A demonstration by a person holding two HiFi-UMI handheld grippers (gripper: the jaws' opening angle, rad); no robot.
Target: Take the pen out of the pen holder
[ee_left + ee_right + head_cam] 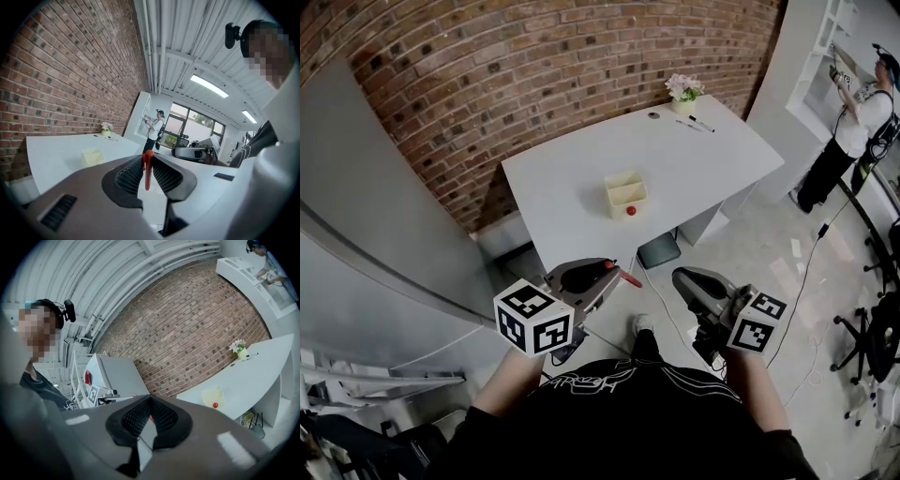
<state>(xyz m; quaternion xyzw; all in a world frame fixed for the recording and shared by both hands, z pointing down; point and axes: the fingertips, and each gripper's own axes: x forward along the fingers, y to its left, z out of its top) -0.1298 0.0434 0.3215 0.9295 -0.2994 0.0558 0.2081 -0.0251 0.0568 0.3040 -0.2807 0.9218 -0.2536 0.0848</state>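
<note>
My left gripper (614,272) is shut on a red pen (628,278), whose end sticks out past the fingertips. In the left gripper view the red pen (148,168) stands upright, pinched between the ribbed pads. The pale yellow pen holder (625,192) sits in the middle of the white table (712,159), well ahead of both grippers, with a small red round thing (631,210) at its near side. My right gripper (684,278) hangs beside the left one, short of the table edge. Its jaws meet at the tips with nothing between them (150,401).
At the table's far end are a flower pot (684,91), a black pen (700,123) and a small dark object (653,115). A dark bin (658,250) stands under the table. Another person (853,122) works at white shelves on the right; office chairs (872,337) stand nearby.
</note>
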